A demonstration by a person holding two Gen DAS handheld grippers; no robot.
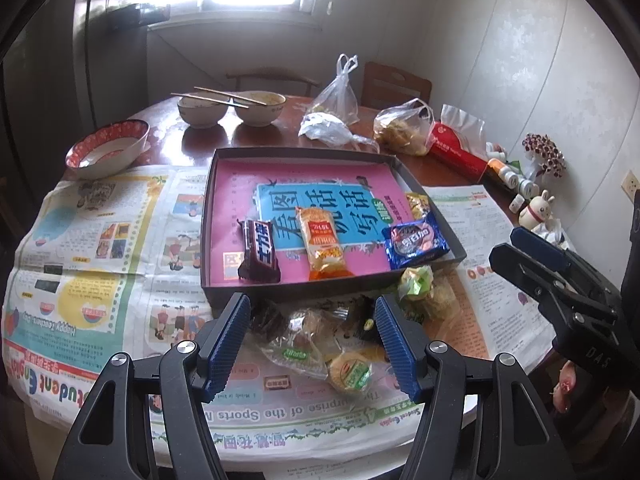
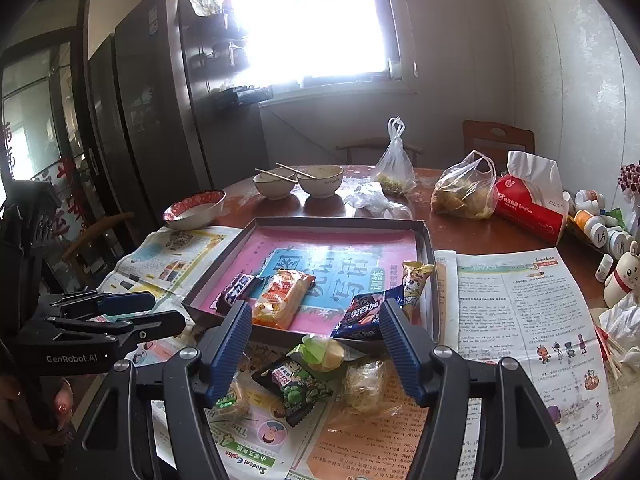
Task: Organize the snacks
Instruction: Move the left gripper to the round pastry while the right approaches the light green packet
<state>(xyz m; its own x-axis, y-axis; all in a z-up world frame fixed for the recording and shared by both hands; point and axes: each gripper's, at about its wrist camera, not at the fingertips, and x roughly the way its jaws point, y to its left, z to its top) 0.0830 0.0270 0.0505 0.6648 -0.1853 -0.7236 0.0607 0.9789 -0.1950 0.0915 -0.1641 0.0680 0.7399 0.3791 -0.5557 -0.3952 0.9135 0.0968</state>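
Left wrist: four snacks (image 1: pixel 320 240) in tray (image 1: pixel 296 286); hand-held grippers gape.

Daylight floods from the window (image 2: pixel 320 28) at the top of both views, blown out white. Glare sheens the tabletop (image 1: pixel 200 142). Fisheye bends the edges; corners go black, left side dim.

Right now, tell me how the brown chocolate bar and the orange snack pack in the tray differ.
The chocolate bar has a dark brown wrapper with white lettering; the orange snack pack is orange and partly see-through. The chocolate bar is shorter and lies nearer the tray's left wall; the orange pack is longer and lies mid-tray. Both are sealed and lie flat, side by side, on the pink and blue book cover.
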